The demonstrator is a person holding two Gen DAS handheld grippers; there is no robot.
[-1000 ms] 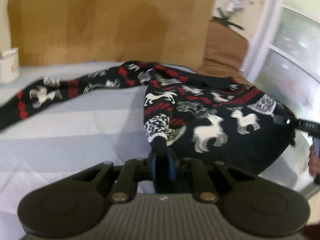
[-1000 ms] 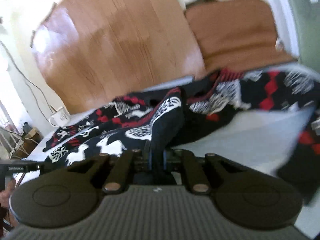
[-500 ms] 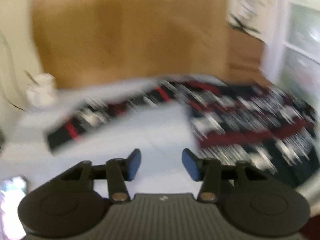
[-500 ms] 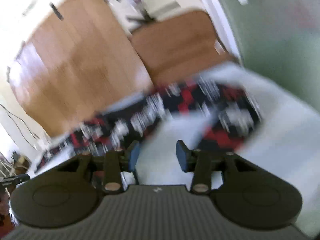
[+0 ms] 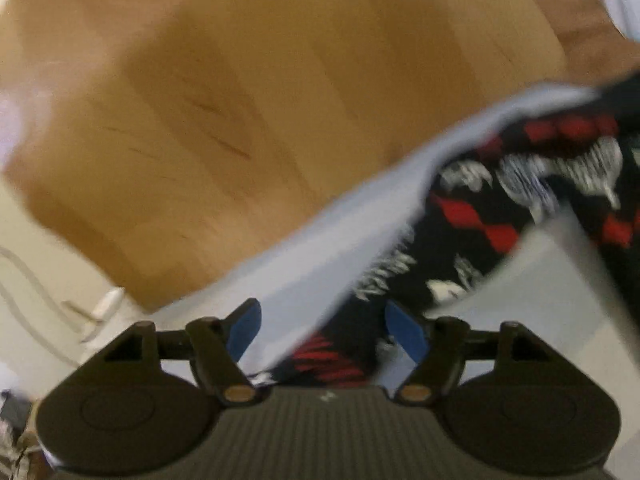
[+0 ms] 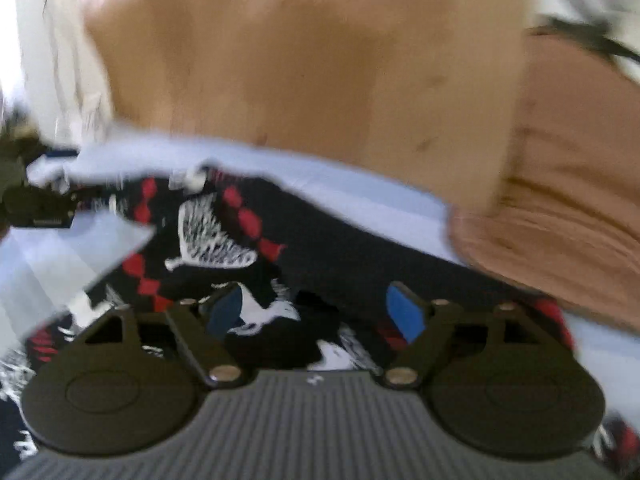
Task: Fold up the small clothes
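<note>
A black sweater with red diamonds and white reindeer point(image 5: 492, 216) lies on a pale blue striped bed sheet point(image 5: 344, 236). In the left wrist view one sleeve runs from the right down between the fingers of my left gripper point(image 5: 324, 330), which is open with blue pads wide apart. In the right wrist view the sweater point(image 6: 248, 236) spreads under my right gripper point(image 6: 316, 312), which is open over the fabric. Both views are blurred.
A wooden headboard point(image 5: 260, 100) stands behind the bed. A brown cushion point(image 6: 560, 184) sits at the right. A white cable and plug point(image 5: 100, 308) hang at the left wall. The other gripper point(image 6: 36, 204) shows at the far left.
Both grippers let go of the sweater and opened. Both then swung toward the far side of the bed, low over the sleeves.
</note>
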